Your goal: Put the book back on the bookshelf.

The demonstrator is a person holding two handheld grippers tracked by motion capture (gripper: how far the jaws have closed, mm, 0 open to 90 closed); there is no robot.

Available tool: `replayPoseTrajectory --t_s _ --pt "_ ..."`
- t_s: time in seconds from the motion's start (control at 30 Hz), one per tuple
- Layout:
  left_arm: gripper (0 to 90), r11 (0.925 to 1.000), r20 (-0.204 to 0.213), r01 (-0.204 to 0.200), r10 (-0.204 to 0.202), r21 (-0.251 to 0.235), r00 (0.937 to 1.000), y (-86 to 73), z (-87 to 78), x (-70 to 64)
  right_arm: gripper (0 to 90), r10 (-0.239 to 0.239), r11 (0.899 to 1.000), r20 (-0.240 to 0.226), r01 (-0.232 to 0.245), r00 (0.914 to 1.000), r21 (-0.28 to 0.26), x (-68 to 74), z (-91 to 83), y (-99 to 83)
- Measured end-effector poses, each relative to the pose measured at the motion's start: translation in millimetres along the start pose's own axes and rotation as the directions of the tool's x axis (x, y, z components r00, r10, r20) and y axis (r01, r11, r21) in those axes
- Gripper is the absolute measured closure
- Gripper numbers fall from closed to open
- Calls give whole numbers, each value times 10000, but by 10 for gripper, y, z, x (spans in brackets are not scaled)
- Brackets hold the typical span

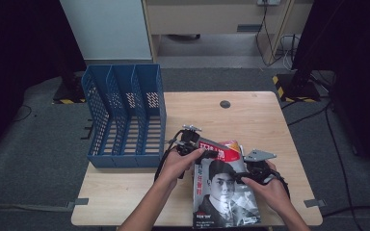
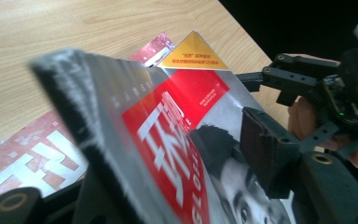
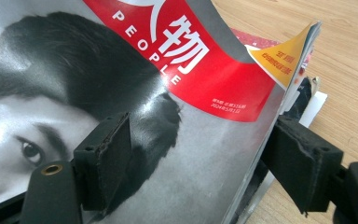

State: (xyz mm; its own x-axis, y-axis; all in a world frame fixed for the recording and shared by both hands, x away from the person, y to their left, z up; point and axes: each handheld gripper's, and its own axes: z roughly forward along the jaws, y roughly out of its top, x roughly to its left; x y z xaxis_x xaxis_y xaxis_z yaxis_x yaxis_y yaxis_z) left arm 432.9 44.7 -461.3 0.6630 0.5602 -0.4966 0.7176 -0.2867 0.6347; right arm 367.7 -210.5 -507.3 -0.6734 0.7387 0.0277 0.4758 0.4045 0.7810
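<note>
A grey magazine [image 1: 224, 187] with a black-and-white portrait and a red title band lies at the table's near edge, its top end raised. My left gripper [image 1: 192, 144] is at its top left corner. In the left gripper view the magazine's lifted edge [image 2: 135, 140] stands between the wide-apart jaws, and one pad [image 2: 265, 149] is against the cover. My right gripper [image 1: 246, 175] is at the magazine's right side. In the right gripper view its jaws straddle that edge [image 3: 242, 154], one pad [image 3: 105, 158] on the cover and the other beyond the pages. Both grippers are open.
A blue three-slot file rack [image 1: 125, 115] stands at the table's left. Under the grey magazine lies a red one [image 2: 28, 154]. The wooden table [image 1: 255, 120] has a round cable hole [image 1: 225, 104] at the back. Dark floor and cables surround it.
</note>
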Motion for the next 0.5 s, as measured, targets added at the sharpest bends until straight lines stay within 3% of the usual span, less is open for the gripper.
replayPoseTrajectory --t_s 0.2,0.33,0.5 --pt "438 10000 36 94 -94 12 9999 21 80 -6 243 45 10000 5 -45 10000 86 4 2 11" --pt "431 9998 182 -152 150 109 9997 47 99 -31 243 160 9999 -77 -160 9998 57 -8 2 -1" --pt "373 9997 137 119 -122 228 9998 49 117 -16 245 116 9999 -46 -116 9999 -107 -13 3 -19"
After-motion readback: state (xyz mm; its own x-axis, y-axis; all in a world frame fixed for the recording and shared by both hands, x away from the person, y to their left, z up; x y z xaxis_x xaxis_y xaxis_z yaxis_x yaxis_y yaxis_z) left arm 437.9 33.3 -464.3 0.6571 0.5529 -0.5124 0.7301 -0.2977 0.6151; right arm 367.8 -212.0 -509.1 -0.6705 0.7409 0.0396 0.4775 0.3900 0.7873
